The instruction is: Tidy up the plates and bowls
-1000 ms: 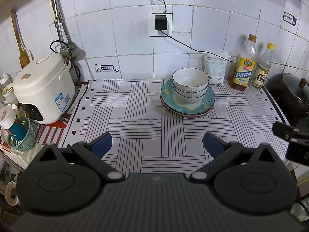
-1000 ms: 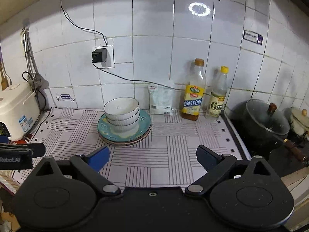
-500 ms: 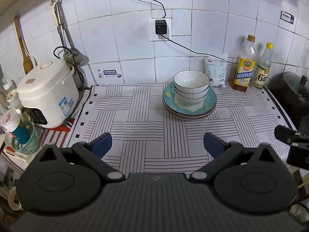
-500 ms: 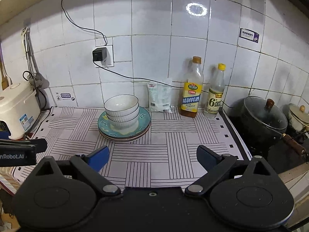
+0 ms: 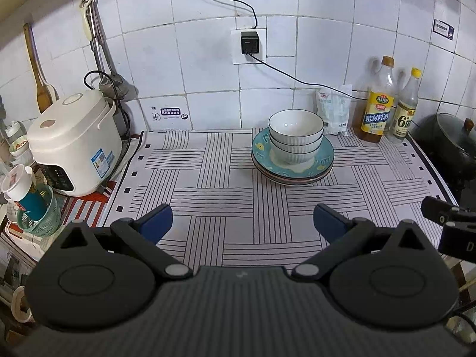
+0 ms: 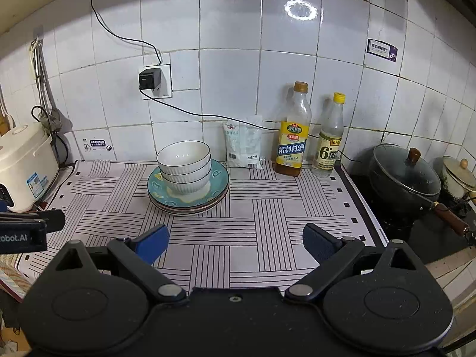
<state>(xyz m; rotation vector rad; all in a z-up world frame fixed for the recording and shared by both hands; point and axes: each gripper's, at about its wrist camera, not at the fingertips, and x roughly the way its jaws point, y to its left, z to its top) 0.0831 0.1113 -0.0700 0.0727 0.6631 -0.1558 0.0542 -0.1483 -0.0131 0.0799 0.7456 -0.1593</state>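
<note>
A stack of white ribbed bowls (image 5: 296, 138) sits nested on a stack of teal plates (image 5: 322, 165) at the back of the striped mat; both also show in the right wrist view, the bowls (image 6: 184, 165) on the plates (image 6: 220, 183). My left gripper (image 5: 242, 223) is open and empty, well in front of the stack. My right gripper (image 6: 235, 242) is open and empty, in front and a little right of the stack. Each gripper's body shows at the edge of the other's view.
A white rice cooker (image 5: 71, 139) stands at the left. Two bottles (image 6: 293, 131) and a white bag (image 6: 244, 142) line the back wall. A black pot (image 6: 406, 175) sits on the stove at right. A green basket with a cup (image 5: 35, 211) is at far left.
Both grippers have drawn back and risen slightly from the stack, which now looks a little farther away. Both jaws stay open and empty.
</note>
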